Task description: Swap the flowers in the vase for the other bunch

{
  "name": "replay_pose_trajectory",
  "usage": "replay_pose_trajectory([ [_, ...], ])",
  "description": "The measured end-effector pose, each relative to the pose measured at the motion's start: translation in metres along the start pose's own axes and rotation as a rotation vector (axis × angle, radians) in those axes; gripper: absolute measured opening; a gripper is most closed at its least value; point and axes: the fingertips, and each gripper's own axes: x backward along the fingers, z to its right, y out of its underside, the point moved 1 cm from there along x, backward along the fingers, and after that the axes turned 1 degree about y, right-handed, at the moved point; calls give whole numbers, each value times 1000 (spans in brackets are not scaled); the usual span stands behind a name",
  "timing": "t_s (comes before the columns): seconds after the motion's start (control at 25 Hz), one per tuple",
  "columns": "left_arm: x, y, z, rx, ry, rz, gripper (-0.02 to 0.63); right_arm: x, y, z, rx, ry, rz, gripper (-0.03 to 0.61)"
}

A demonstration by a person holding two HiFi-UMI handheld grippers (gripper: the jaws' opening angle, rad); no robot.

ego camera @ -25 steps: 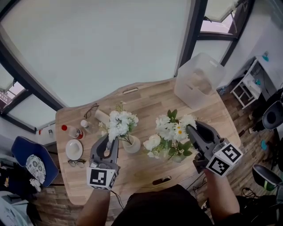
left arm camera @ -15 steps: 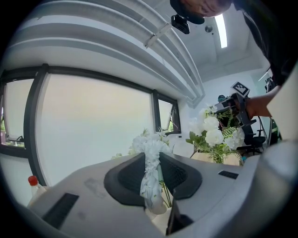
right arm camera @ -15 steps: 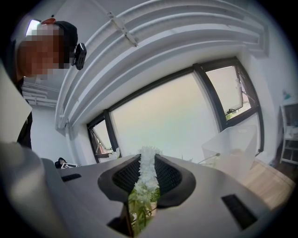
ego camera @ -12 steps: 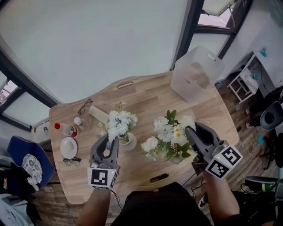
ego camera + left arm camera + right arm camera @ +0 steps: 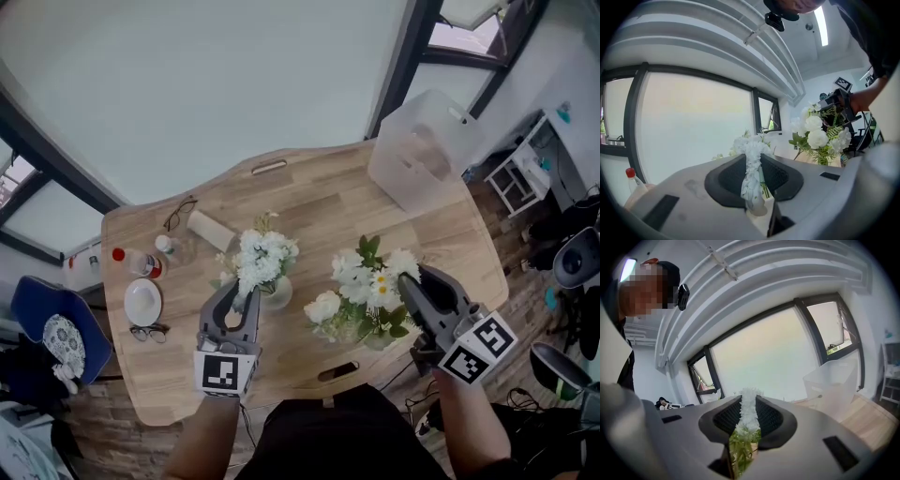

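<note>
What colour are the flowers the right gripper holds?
White blooms with green leaves; head view shows them best.

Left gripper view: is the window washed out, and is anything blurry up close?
Left gripper view: window washed out, white flowers between the jaws soft, corners black from the wide lens. Head view: evenly lit, window frame bowed.

We see a table (image 5: 309,202) of pale, grained wood. The left-hand bunch (image 5: 262,261) is white all over, and the vase (image 5: 278,298) is cream-white. The right-hand bunch (image 5: 366,286) mixes white blooms with green leaves; one bloom seems to have a yellow centre. The left gripper (image 5: 239,298) and right gripper (image 5: 411,281) are grey with black ribbed pads, and the marker cube (image 5: 223,373) on each carries black-and-white squares. The plate (image 5: 142,302) is white, the bin (image 5: 422,159) cloudy-clear.
</note>
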Motion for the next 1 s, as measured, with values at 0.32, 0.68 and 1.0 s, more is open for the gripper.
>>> replay_pose_trajectory([
  [0.32,-2,2,6,39,-22,13,86,1,8,5,-10,6,-17,106],
  [0.68,3,0,18,25,-26,14,121,-1,10,6,-28,-17,-5,107],
  [1.0,9,-21,21,21,-33,44,153,-3,5,1,-44,-46,15,107],
])
